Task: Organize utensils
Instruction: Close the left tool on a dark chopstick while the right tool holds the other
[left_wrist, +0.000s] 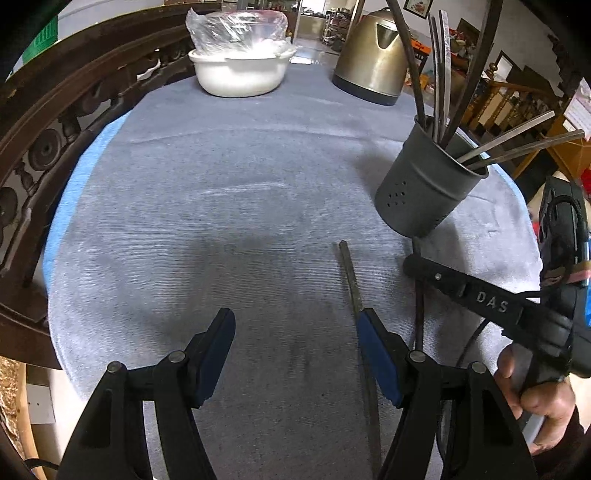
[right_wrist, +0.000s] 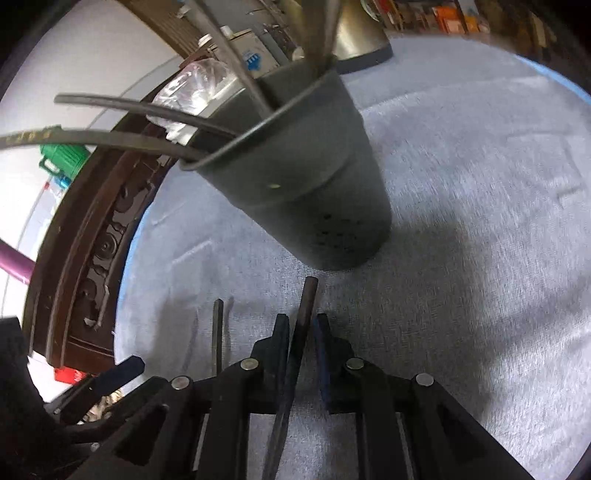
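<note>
A dark grey metal utensil holder (left_wrist: 424, 192) (right_wrist: 306, 184) stands on the cloth-covered table and has several chopsticks leaning out of it. In the right wrist view my right gripper (right_wrist: 301, 321) is shut on a dark chopstick (right_wrist: 307, 299), whose tip points at the holder's base. The left wrist view shows that gripper (left_wrist: 415, 264) just in front of the holder, with the dark chopstick (left_wrist: 419, 317) hanging below it. Another chopstick (left_wrist: 351, 273) (right_wrist: 218, 332) lies flat on the cloth. My left gripper (left_wrist: 295, 325) is open above the cloth, its right finger over that lying chopstick.
A white bowl (left_wrist: 240, 74) with a plastic-wrapped dish on top and a metal kettle (left_wrist: 373, 59) stand at the far end of the table (left_wrist: 221, 184). Carved dark wood (left_wrist: 55, 122) runs along the table's left edge. A hand (left_wrist: 535, 398) grips the right tool.
</note>
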